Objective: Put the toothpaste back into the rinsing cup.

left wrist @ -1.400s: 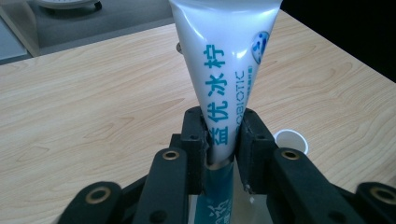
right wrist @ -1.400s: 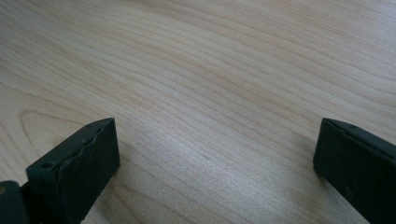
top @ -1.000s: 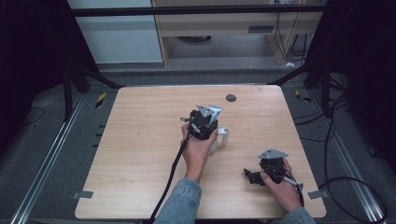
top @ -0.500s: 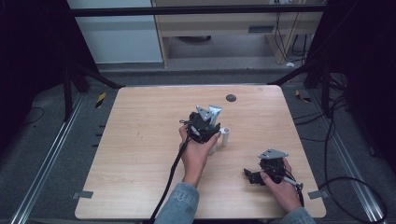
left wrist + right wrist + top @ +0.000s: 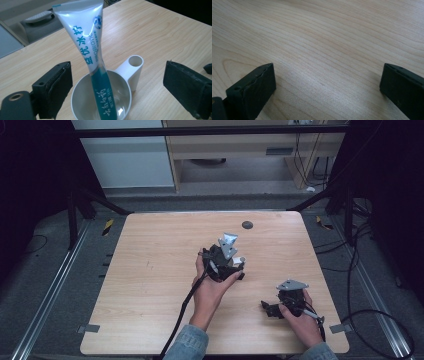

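On table (image 5: 150, 270): one cup (image 5: 82, 97), one tube (image 5: 87, 37).

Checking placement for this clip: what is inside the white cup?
A toothpaste tube stands tilted inside the white cup, teal end down, between the open left tongs. Its cap end is cut off from view.

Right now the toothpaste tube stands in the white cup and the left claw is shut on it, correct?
Not quite. The toothpaste tube does stand in the white cup, but the left claw is open, its jaws just opened, clear of the tube on both sides. The left gripper view shows this.
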`<state>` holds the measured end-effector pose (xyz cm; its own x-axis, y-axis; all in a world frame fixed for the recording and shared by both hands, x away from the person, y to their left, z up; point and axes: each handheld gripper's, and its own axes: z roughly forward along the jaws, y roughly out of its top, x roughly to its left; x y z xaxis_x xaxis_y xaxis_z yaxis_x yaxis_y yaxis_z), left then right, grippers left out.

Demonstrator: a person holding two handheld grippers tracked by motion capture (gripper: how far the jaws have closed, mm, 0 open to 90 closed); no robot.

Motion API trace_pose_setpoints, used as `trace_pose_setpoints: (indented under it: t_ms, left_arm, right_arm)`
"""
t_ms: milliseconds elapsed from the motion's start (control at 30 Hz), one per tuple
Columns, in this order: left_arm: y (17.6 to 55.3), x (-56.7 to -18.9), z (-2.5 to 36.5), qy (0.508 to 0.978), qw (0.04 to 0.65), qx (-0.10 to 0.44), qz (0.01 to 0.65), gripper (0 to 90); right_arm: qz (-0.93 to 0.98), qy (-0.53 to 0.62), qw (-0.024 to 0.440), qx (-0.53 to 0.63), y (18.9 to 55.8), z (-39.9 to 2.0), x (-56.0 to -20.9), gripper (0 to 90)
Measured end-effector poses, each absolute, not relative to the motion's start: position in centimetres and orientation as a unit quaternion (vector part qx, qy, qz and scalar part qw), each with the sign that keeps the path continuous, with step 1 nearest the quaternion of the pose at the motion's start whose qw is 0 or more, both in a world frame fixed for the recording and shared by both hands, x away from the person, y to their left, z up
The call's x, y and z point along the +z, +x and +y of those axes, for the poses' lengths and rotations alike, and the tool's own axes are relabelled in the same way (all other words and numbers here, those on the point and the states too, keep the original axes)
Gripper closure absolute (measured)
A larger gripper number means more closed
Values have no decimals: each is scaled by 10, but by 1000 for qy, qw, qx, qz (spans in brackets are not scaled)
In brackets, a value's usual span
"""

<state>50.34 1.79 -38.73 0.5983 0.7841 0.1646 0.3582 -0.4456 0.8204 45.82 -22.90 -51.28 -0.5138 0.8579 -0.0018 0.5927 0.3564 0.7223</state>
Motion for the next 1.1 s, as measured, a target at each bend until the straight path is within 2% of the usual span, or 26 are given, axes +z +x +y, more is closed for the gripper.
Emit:
trace_pose_setpoints:
  t_ms: [267,567,1100]
  left_arm:
    - [490,-380,23,815,399,268,325,43]
    - [486,-376,31,815,403,264,321,42]
    - [461,-403,77,825,375,258,335,47]
  right_arm:
    - [801,452,196,340,458,-229,-513,6]
    - [801,452,196,340,458,-229,-513,6]
    - [800,453,196,340,458,-229,-513,7]
